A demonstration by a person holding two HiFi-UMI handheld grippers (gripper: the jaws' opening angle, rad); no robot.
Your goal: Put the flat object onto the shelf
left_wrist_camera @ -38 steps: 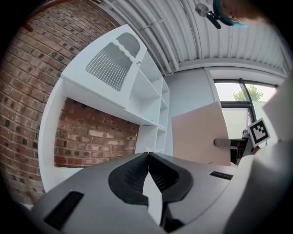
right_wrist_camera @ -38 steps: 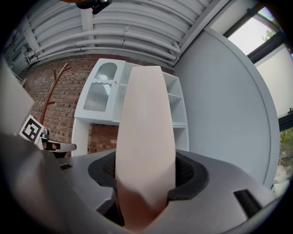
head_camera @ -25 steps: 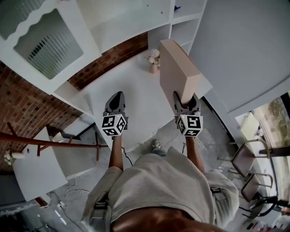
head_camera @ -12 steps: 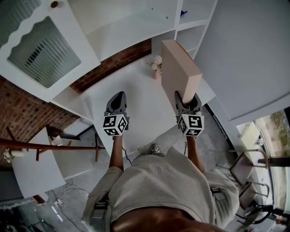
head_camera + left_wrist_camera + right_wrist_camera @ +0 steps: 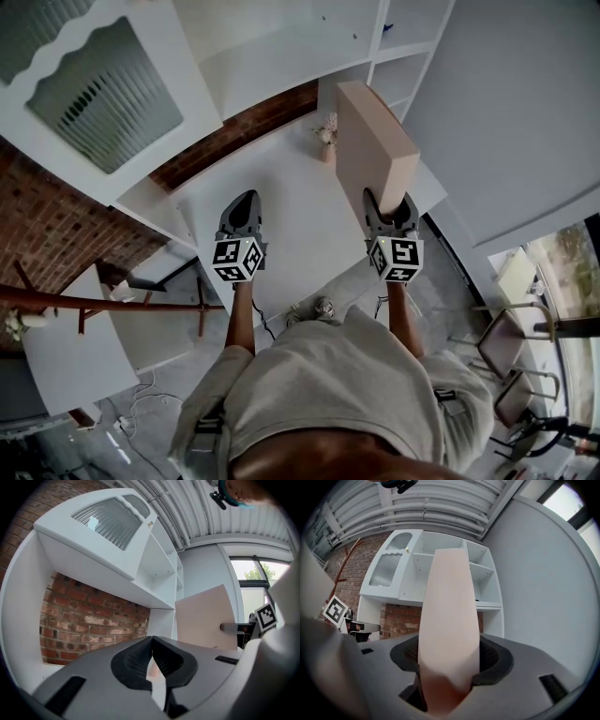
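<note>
At your right hand, the right gripper (image 5: 389, 208) is clamped on the near end of the flat board (image 5: 370, 141). From the head view the board stands on its edge and reaches forward from the jaws toward the white shelf unit (image 5: 394, 56). Its far end is over the back of the white counter (image 5: 291, 216), just beside a small vase of flowers (image 5: 326, 134). The right gripper view confirms the hold. The right gripper's (image 5: 449, 660) dark pads press on both faces of the pale board (image 5: 449, 620), which rises up the middle of that view in front of the open compartments of the shelf unit (image 5: 483, 581).

Your left gripper (image 5: 242, 208) is held level beside the right one, well apart from the board, over the same counter. In the left gripper view its (image 5: 152, 656) jaws meet at the tips and hold nothing. Beyond them you can see the brick wall (image 5: 89, 616) under the cabinet with the ribbed glass door (image 5: 110, 520). The board (image 5: 206, 618) stands off to the right in that view, in front of the shelf unit (image 5: 164, 569).

The board is not on any shelf; it is carried in the air by your right gripper alone.
</note>
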